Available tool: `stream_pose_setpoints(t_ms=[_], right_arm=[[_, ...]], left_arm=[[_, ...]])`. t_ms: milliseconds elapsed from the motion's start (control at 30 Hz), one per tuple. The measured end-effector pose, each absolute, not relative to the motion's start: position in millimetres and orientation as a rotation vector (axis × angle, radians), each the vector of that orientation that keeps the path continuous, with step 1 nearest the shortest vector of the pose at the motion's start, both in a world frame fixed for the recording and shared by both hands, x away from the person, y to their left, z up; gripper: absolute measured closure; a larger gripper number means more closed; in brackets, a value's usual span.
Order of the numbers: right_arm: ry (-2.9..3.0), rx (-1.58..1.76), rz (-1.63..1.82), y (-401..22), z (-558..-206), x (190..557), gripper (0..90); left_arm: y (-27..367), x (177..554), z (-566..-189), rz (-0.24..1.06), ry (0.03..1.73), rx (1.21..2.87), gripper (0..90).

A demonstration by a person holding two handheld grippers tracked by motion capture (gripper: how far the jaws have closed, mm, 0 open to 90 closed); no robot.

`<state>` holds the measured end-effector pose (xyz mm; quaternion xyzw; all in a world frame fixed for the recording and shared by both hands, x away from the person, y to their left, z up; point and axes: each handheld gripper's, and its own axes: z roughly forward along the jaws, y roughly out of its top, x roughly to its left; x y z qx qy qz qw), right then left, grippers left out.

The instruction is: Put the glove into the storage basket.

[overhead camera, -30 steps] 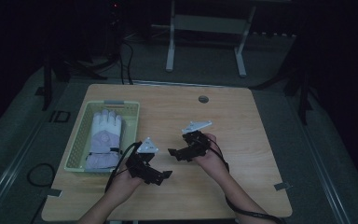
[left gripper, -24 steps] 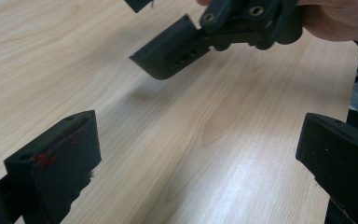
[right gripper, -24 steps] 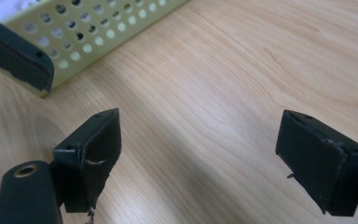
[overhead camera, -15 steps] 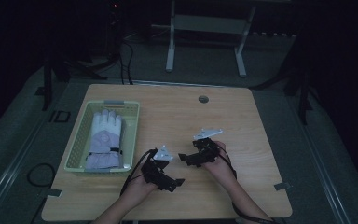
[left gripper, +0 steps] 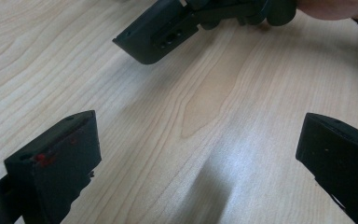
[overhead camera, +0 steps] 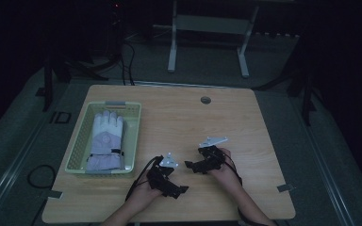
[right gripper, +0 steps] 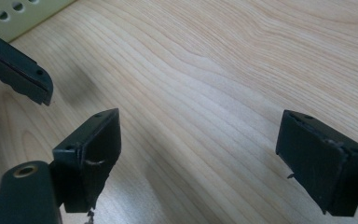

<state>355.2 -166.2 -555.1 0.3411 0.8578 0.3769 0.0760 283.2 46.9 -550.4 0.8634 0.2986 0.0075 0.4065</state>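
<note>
The glove (overhead camera: 104,140) lies flat in the green basket (overhead camera: 135,136) at the frame's left. Judging by this, any approach should come over the basket's rim. The left gripper (overhead camera: 179,190) and right gripper (overhead camera: 191,165) sit low at lower centre, jaws spread wide, holding nothing, tips angled toward each other.

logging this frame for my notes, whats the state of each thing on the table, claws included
left claw: open, jaws wide apart, nothing between them, low over bare wood
right claw: open, empty, over bare wood
glove: lying flat in the basket, fingers pointing away from the person
basket: upright at the table's left side, holding the glove
table: bare wood under both claws
</note>
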Motion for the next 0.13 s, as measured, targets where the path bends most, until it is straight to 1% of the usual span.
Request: stream_pose_setpoints(t_ms=[133], right_arm=[[2.566, 1.019, 1.139, -167.3, -555.3, 355.3, 14.0]], left_arm=[[47.8, 282.9, -549.9, 0.022, 0.752, 2.162, 0.0]])
